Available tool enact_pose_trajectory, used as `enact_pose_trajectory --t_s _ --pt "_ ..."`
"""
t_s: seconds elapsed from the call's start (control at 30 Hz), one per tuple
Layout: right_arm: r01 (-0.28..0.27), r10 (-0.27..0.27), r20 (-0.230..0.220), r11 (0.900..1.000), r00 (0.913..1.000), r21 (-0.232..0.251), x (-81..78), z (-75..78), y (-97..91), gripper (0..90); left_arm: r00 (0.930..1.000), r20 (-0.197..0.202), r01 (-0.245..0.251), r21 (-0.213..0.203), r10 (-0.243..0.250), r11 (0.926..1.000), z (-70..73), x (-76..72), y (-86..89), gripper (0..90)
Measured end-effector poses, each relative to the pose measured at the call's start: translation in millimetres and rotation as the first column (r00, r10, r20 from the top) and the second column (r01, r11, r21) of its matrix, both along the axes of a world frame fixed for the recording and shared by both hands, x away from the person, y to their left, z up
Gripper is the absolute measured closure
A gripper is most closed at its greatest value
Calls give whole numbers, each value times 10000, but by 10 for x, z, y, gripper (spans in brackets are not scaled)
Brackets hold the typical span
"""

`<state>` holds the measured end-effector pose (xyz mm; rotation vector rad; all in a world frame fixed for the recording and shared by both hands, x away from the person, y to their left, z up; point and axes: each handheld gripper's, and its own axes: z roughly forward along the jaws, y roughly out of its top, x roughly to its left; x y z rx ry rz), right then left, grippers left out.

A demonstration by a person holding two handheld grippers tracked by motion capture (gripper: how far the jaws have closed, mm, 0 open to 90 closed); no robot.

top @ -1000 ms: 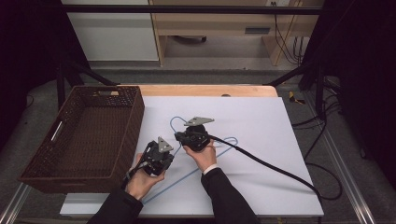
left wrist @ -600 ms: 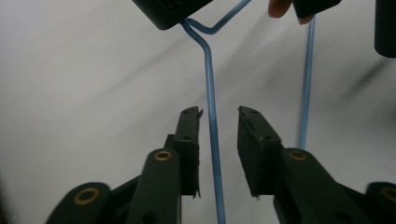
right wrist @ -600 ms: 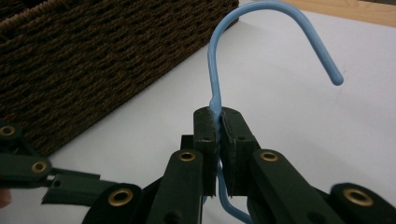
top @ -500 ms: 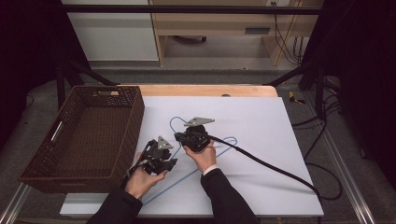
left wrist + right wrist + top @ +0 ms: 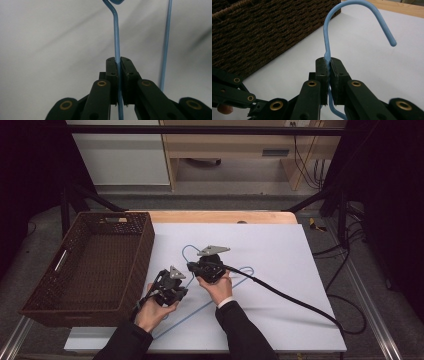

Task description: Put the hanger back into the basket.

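**Both grippers clamped on the blue wire hanger**

I hold a gripper in each hand over the white table top [image 5: 280, 250], and both are clenched on the same blue wire hanger [image 5: 239, 281]. My left gripper [image 5: 118, 65] pinches one straight run of the wire; its jaws have just opened a little and closed again, and in the left gripper view the pads now press on the wire from both sides, with the wire running up past them to a bend at the top edge. A second run of the hanger stands to the right of that, apart from my jaws.

My right gripper [image 5: 328, 65] grips the hanger at the neck, just below the hook. In the right gripper view the hook curves up and over to the right, its tip free in the air above the table. Part of my left gripper shows at the lower left of that view.

From the high view my two grippers sit close together near the front middle of the table, left one nearer me. The hanger lies between and around them, its hook pointing away from me. The brown wicker basket [image 5: 87, 265] stands just to the left.
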<state>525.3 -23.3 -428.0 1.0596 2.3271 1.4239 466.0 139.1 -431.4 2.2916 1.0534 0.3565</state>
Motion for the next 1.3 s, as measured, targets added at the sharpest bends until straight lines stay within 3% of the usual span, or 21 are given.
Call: enact_pose_trajectory --t_s 0.17,0.3,0.43,0.5,0.53,0.57,0.73,0.77,0.83,0.97,1.0,1.03,1.17,1.3 --pt "-1 4 217 10000 9998 -99 -35 40 -17 844 9998 106 -175 -47 176 9998 30 -33 -13 866" --pt "-61 75 342 9991 9994 -410 -99 90 -44 746 9997 208 -136 -172 140 9998 54 -54 -11 869" --pt "-181 200 482 9991 9986 -390 -164 145 -129 662 9994 342 -50 -292 60 9996 117 -91 -13 870" --pt "-220 227 683 9997 9974 -112 -243 236 -301 566 9989 468 -14 -363 31 9993 139 -107 -17 870" --pt "-220 227 683 9997 9974 -112 -243 236 -301 566 9988 483 20 -350 -3 9994 153 -115 -18 870" --pt "-310 291 805 9993 9963 218 -298 302 -433 490 9986 538 23 -405 -2 9992 160 -124 -24 870" --pt "-272 226 1247 9990 9919 350 -437 415 -681 393 9969 779 169 -415 -136 9990 227 -165 -29 871" --pt "-169 130 1416 9995 9898 264 -524 450 -832 365 9962 863 174 -474 -133 9987 249 -178 -29 871" --pt "-147 113 1451 9996 9894 228 -552 457 -884 348 9954 942 250 -577 -195 9980 300 -200 -24 871" --pt "149 -181 1543 9997 9879 217 -719 471 -1242 270 9922 1227 316 -741 -223 9968 397 -240 -26 871" --pt "149 -181 1543 9997 9879 217 -719 471 -1242 270 9913 1288 359 -772 -257 9964 418 -247 -27 871" --pt "299 -356 1534 9988 9875 395 -763 471 -1363 228 9895 1419 398 -868 -272 9954 476 -275 -33 871" --pt "472 -555 1603 9974 9855 553 -823 464 -1524 170 9859 1624 550 -866 -403 9947 577 -304 -25 871" --pt "599 -623 1710 9980 9833 195 -898 445 -1686 118 9815 1884 536 -934 -352 9942 682 -304 22 871"
